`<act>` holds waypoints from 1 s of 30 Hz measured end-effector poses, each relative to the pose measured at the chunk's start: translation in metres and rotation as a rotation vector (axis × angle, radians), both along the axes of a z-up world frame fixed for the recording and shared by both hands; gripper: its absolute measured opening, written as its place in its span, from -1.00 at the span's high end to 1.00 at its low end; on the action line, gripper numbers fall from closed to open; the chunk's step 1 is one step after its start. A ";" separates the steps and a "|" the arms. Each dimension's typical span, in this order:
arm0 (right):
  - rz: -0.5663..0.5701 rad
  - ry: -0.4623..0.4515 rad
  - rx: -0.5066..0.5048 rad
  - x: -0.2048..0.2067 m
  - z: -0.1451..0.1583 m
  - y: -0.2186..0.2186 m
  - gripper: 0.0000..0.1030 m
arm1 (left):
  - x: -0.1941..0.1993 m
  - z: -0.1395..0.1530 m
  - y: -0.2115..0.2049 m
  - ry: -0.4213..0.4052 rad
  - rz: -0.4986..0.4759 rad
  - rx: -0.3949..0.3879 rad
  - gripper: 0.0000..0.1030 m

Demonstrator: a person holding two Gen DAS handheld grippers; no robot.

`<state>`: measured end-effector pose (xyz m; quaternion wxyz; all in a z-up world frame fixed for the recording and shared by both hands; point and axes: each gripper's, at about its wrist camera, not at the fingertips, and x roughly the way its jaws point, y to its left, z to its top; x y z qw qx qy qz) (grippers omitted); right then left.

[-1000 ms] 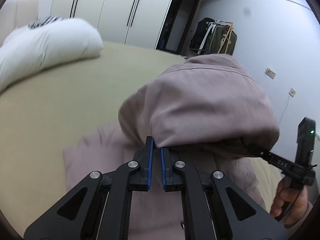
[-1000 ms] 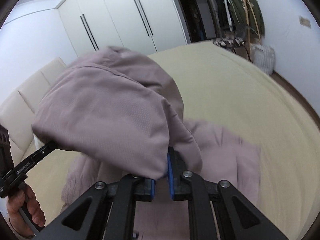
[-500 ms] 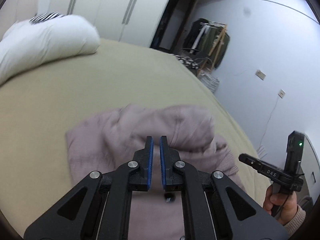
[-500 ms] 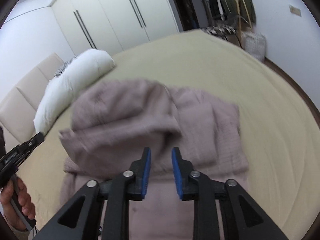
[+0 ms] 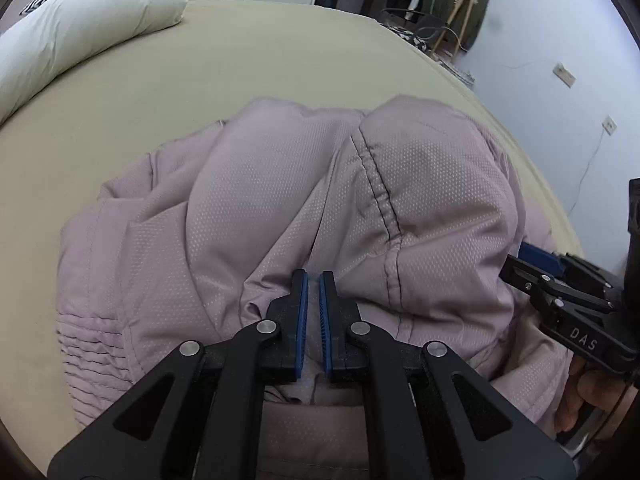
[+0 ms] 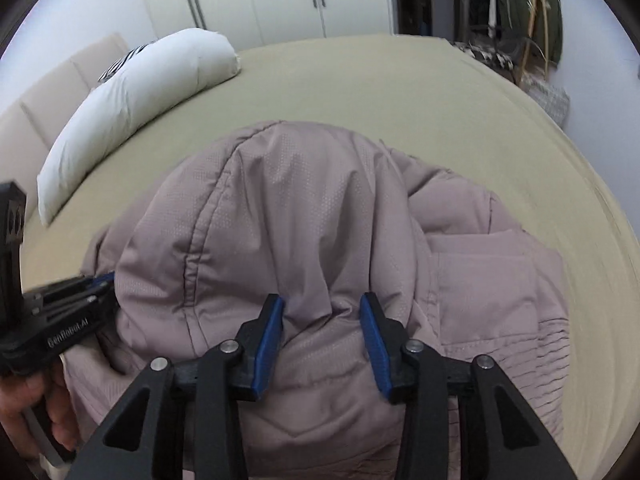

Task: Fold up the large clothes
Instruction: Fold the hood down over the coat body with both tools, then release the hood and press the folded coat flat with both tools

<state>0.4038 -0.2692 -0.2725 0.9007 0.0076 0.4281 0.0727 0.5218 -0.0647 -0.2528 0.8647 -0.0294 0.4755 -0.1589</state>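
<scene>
I see the wide olive-green bed (image 5: 280,60) carrying the puffy mauve quilted jacket (image 6: 304,216), bunched in a heap near its close edge, hood on top. My left claw (image 5: 313,280) tilts down over the heap, its blue pads together with nothing visibly pinched. My right claw (image 6: 322,312), also angled down, has just been opening; its 2 pads stand apart, fabric bulging between them.
</scene>
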 end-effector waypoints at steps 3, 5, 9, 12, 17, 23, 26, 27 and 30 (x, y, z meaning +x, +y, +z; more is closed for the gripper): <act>0.039 -0.046 -0.139 -0.008 -0.012 0.016 0.13 | 0.009 -0.007 -0.001 0.014 -0.003 0.013 0.89; 0.049 -0.018 -0.161 -0.005 -0.009 0.021 0.13 | 0.013 -0.002 -0.004 0.032 0.008 -0.007 0.89; -0.023 -0.059 -0.029 -0.002 0.036 0.000 0.22 | 0.010 0.022 -0.001 -0.030 0.000 0.003 0.89; -0.038 -0.115 0.055 0.012 0.069 -0.010 0.22 | 0.012 0.026 -0.004 -0.031 0.011 0.005 0.89; -0.002 -0.080 0.060 0.072 0.065 0.008 0.22 | 0.015 -0.004 -0.010 0.010 0.019 -0.014 0.89; -0.012 0.040 0.052 0.105 -0.008 0.006 0.22 | 0.027 -0.022 -0.015 0.009 0.011 -0.019 0.89; -0.013 0.008 0.058 0.103 -0.019 0.001 0.22 | 0.025 -0.030 -0.018 -0.004 0.012 -0.018 0.90; -0.009 0.004 0.044 0.104 -0.021 0.003 0.22 | 0.021 -0.032 -0.022 -0.012 0.012 -0.012 0.90; -0.002 -0.011 -0.004 0.104 -0.029 0.009 0.22 | 0.021 -0.038 -0.024 -0.017 0.019 -0.020 0.90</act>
